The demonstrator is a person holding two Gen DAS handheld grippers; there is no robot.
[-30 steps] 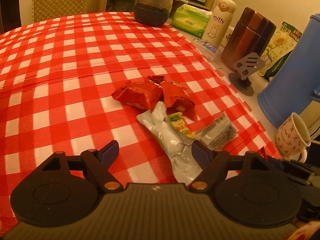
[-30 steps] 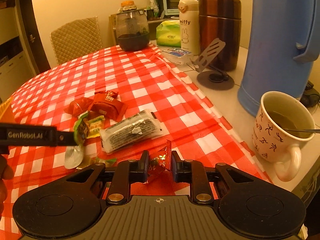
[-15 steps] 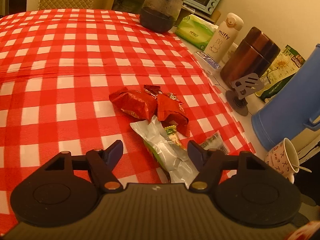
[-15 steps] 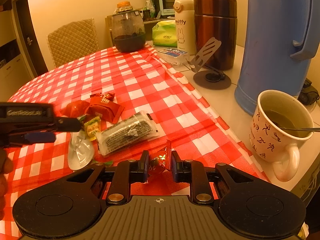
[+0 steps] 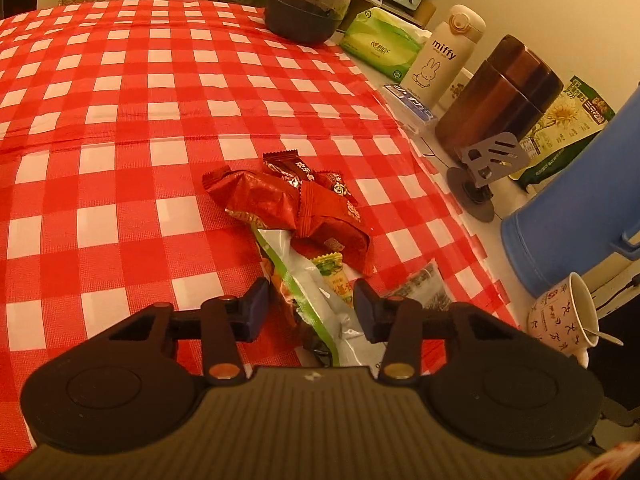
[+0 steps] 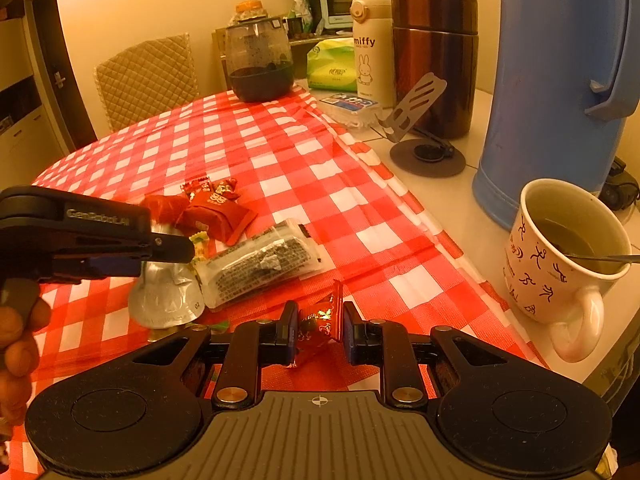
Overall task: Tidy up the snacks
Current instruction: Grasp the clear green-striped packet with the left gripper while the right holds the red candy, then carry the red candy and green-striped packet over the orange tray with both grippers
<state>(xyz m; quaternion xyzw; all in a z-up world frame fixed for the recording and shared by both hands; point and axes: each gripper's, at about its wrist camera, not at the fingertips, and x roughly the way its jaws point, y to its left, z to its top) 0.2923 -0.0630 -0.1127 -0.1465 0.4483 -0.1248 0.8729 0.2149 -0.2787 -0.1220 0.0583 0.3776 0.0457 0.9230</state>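
White bottle [image 5: 442,56] reads "miffy"; left tool [image 6: 168,248] "GenRobot.AI"

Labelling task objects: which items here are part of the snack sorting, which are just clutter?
Job:
red snack packs
silver-green pouch
dark clear-wrapped bar
red candy in right gripper

Clutter:
mug
blue thermos
brown flask
miffy bottle
tissue pack

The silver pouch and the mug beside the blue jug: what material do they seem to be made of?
Silver pouch: probably metallised plastic film, glossy; it crinkles and reflects light. Mug: probably glazed ceramic; thick rim, smooth shiny white surface with red printed figures.
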